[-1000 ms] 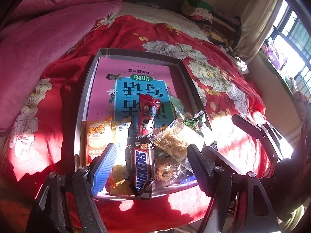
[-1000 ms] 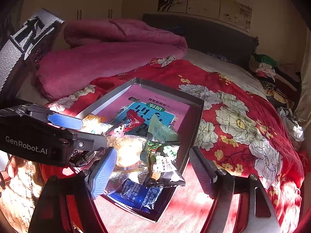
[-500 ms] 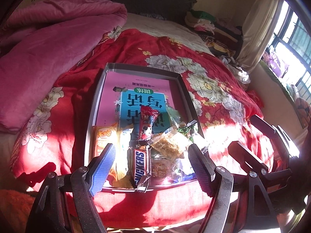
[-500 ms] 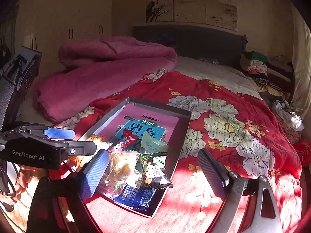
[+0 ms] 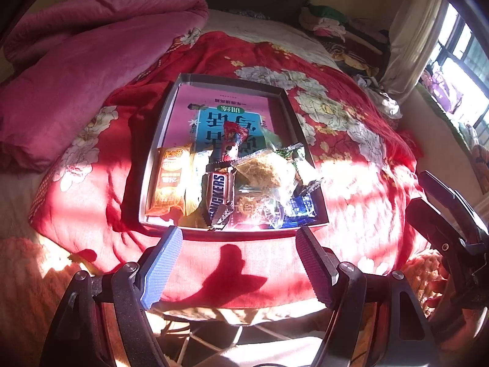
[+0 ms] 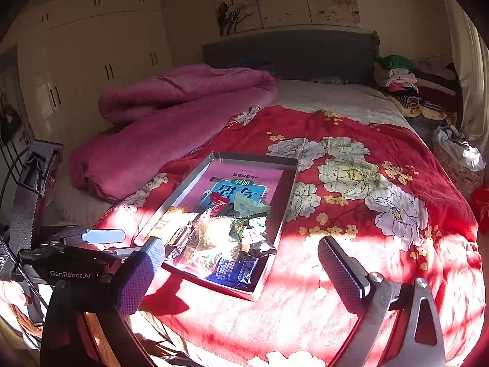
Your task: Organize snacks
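While both claws hang off the near edge of the bed, neither grips anything: left claw spread wide and empty, right claw likewise spread, nothing between the pads. Left claw sits in front of the tray's near rim, clear of it. Right claw is off to the tray's right, also apart from it.

Snacks are all in the grey tray on the red floral blanket, bunched at the tray's near end on top of a pink-and-blue book. Orange chip bag by the near-left corner. Snickers bar in the middle, a red wrapper just behind it. Clear bag of crumbly snack to the right of the bar, partly on other packets. Blue packet at the near-right corner. Far end of the tray holds only the book.

Pink quilt bunched along the bed's left side.
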### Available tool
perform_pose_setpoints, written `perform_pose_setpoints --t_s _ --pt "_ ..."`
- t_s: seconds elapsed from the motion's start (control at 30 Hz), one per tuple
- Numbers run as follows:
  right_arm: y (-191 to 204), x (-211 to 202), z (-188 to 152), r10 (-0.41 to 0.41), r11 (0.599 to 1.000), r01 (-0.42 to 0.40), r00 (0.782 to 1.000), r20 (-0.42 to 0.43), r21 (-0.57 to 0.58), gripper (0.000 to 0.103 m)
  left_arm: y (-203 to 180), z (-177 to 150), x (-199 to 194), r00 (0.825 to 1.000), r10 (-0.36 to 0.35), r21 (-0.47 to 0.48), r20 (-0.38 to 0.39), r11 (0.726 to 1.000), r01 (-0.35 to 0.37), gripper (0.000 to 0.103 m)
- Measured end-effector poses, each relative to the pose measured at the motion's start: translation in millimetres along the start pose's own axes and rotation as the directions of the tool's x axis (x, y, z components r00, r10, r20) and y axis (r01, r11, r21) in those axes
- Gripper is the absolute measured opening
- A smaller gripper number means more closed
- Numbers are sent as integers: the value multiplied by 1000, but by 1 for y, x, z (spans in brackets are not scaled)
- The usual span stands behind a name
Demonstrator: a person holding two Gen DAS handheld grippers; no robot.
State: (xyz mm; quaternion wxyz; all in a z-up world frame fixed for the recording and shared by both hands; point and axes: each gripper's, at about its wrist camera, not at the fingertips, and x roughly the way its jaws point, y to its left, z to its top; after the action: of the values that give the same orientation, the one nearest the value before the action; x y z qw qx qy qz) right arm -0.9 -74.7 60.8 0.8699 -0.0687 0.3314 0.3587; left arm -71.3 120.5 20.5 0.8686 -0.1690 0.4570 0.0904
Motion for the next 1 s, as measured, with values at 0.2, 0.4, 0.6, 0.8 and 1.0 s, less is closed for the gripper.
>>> perform_pose_setpoints --t_s 0.2,0.4,0.6,0.8,1.0 --pt "12 -13 -16 -27 1000 27 999 -18 9 102 -5 -18 -4 1000 19 1 -12 1000 -19 78" --pt "19 -14 -28 -47 999 48 998 -35 10 102 -15 -28 -4 999 29 29 -27 999 -29 78" --pt "19 -10 -31 -52 999 53 997 -54 7 102 -20 -27 -7 999 32 48 -17 998 -31 78" --pt "18 -11 -32 -50 999 51 997 -54 6 102 -21 -27 -7 999 33 47 -17 998 -32 78" --pt "18 -14 -31 -50 999 51 997 -50 8 102 -19 -27 -10 999 37 43 -7 998 -37 78"
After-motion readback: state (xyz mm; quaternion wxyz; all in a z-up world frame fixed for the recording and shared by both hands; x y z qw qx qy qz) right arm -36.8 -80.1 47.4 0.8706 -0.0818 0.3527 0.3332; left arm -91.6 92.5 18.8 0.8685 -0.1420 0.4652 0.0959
